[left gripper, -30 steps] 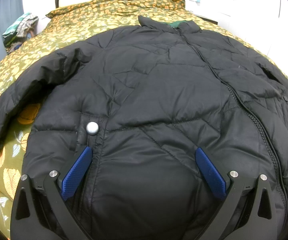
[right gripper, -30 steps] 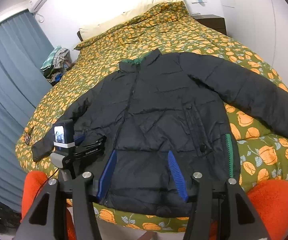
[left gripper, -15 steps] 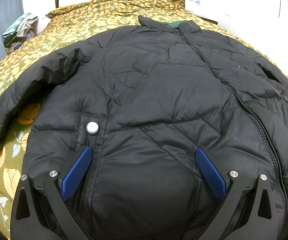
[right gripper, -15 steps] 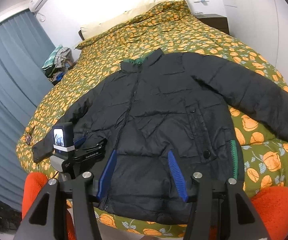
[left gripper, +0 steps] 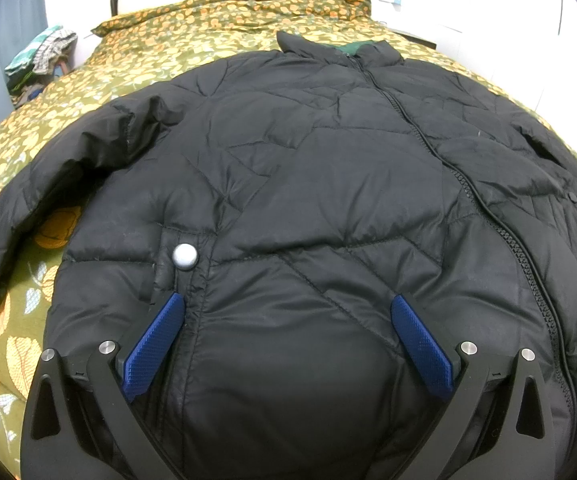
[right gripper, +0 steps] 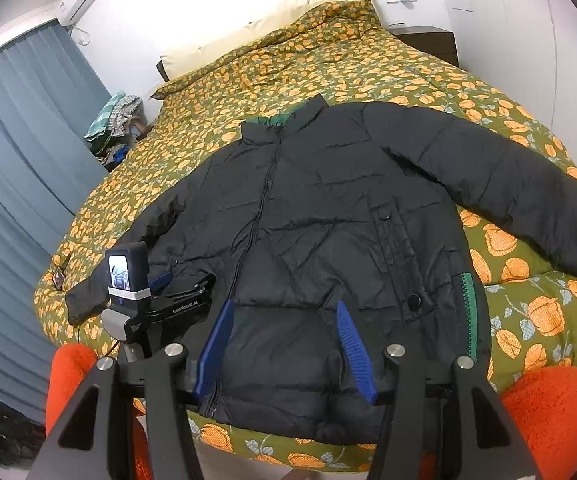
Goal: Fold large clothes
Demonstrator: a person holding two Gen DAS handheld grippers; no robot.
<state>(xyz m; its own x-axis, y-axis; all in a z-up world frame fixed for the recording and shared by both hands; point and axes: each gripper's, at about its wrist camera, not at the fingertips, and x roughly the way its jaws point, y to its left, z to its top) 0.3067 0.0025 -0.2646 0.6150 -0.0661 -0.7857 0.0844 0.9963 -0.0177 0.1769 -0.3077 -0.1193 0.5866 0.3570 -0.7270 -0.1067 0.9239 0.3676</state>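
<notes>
A black puffer jacket (right gripper: 320,216) lies face up on the bed, zipped, collar toward the pillows, both sleeves spread out. It fills the left wrist view (left gripper: 308,184). My left gripper (left gripper: 284,306) is open and empty, low over the jacket's lower left front, just below a silver snap (left gripper: 185,256). It shows in the right wrist view (right gripper: 164,280) resting on the jacket's left side. My right gripper (right gripper: 284,308) is open and empty, held above the jacket's hem near the foot of the bed.
The bed has a green quilt with orange print (right gripper: 328,64) and a cream pillow (right gripper: 272,20) at the head. A pile of clothes (right gripper: 116,120) lies at its left by the blue curtain (right gripper: 16,168). A dark nightstand (right gripper: 428,38) stands at the right. Orange sleeves (right gripper: 548,408) show below.
The right gripper has moved forward and slightly lower toward the jacket's hem. The left gripper has stayed still on the jacket.
</notes>
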